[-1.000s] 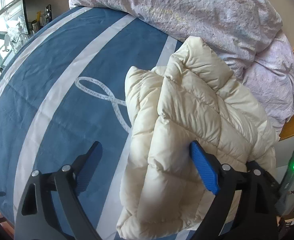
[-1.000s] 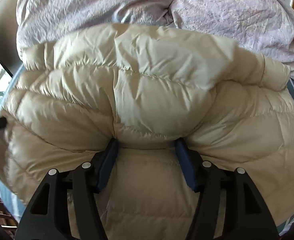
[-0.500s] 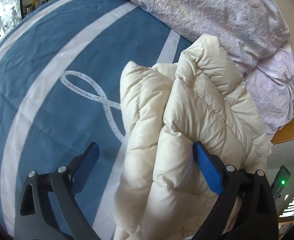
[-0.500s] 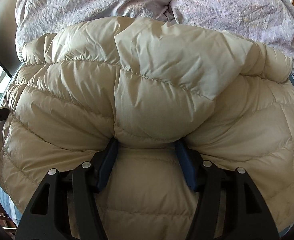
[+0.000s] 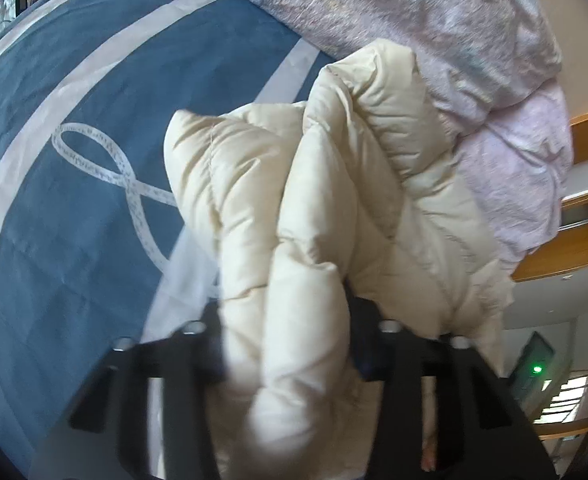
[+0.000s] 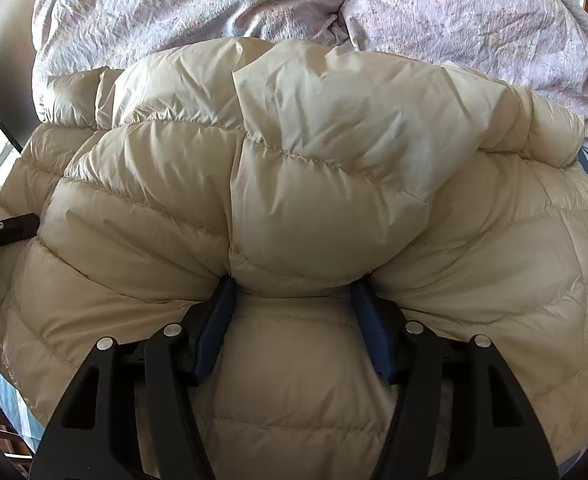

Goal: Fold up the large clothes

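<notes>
Cream puffer jacket (image 6: 294, 184) was pinched by both grippers on the bed (image 5: 66, 208).
Left gripper (image 5: 286, 344) jaws were clamped on a padded fold; right gripper (image 6: 294, 312) jaws were closed around a bulge. Lilac duvet (image 6: 254, 0) was bunched just beyond.

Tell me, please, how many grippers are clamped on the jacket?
2: the left gripper pinches a puffy fold at the jacket edge over the bedspread; the right gripper grips a bulge at its middle.
</notes>
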A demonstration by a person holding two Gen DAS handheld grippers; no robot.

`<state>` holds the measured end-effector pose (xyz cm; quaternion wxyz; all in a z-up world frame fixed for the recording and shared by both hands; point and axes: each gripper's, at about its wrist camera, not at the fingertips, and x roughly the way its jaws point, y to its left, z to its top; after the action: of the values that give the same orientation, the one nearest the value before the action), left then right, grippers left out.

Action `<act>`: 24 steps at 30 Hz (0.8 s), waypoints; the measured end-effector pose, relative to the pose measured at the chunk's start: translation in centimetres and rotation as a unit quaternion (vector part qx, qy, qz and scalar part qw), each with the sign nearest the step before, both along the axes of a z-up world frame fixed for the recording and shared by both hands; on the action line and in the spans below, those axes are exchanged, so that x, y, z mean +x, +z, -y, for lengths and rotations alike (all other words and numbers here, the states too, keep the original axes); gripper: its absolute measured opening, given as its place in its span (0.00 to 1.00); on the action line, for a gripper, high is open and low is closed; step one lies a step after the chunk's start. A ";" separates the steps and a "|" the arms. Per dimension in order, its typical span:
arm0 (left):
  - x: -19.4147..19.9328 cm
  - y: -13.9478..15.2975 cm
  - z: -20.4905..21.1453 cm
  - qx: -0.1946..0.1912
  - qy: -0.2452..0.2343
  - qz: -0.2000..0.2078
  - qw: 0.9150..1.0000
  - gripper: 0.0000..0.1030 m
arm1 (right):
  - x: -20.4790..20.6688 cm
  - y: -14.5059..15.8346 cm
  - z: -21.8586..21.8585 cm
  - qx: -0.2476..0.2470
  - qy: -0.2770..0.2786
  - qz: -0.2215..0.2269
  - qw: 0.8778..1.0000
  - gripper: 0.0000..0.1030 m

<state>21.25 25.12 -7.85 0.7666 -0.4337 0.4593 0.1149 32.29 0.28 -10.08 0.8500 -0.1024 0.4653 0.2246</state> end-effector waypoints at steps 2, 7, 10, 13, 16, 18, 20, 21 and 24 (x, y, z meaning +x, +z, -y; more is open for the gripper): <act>-0.2 0.9 0.3 0.004 -0.003 0.010 1.000 0.24 | -0.1 0.1 0.0 0.001 0.000 0.002 1.000 0.60; -0.2 4.0 1.4 0.010 -0.004 0.042 0.999 0.18 | -0.2 0.3 0.0 0.006 0.004 0.006 1.000 0.60; -0.1 6.3 2.6 0.008 -0.012 0.072 0.997 0.18 | -0.3 0.3 0.2 0.011 0.007 0.006 1.000 0.60; 0.6 8.3 4.5 0.011 -0.026 0.097 0.995 0.18 | -0.3 0.3 0.4 0.017 0.008 0.006 1.000 0.60; 1.3 9.8 6.3 0.014 -0.040 0.113 0.993 0.18 | -0.5 0.4 0.9 0.029 0.015 0.006 0.999 0.60; 1.8 10.7 7.7 0.017 -0.050 0.123 0.991 0.18 | -0.4 0.4 1.2 0.036 0.018 0.004 0.999 0.60; 2.2 11.5 8.7 0.018 -0.060 0.130 0.989 0.18 | -0.3 0.5 1.5 0.042 0.022 0.000 0.999 0.60; 2.4 11.9 9.3 0.017 -0.065 0.134 0.989 0.18 | -0.3 0.5 1.6 0.044 0.024 -0.002 0.999 0.60; 2.8 12.6 10.9 0.021 -0.080 0.138 0.987 0.18 | -0.1 0.6 2.0 0.051 0.030 -0.005 0.998 0.60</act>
<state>24.00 14.20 4.78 0.8383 -0.3912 0.3796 0.0020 32.19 -1.76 -9.51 0.8446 -0.0716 0.4545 0.2738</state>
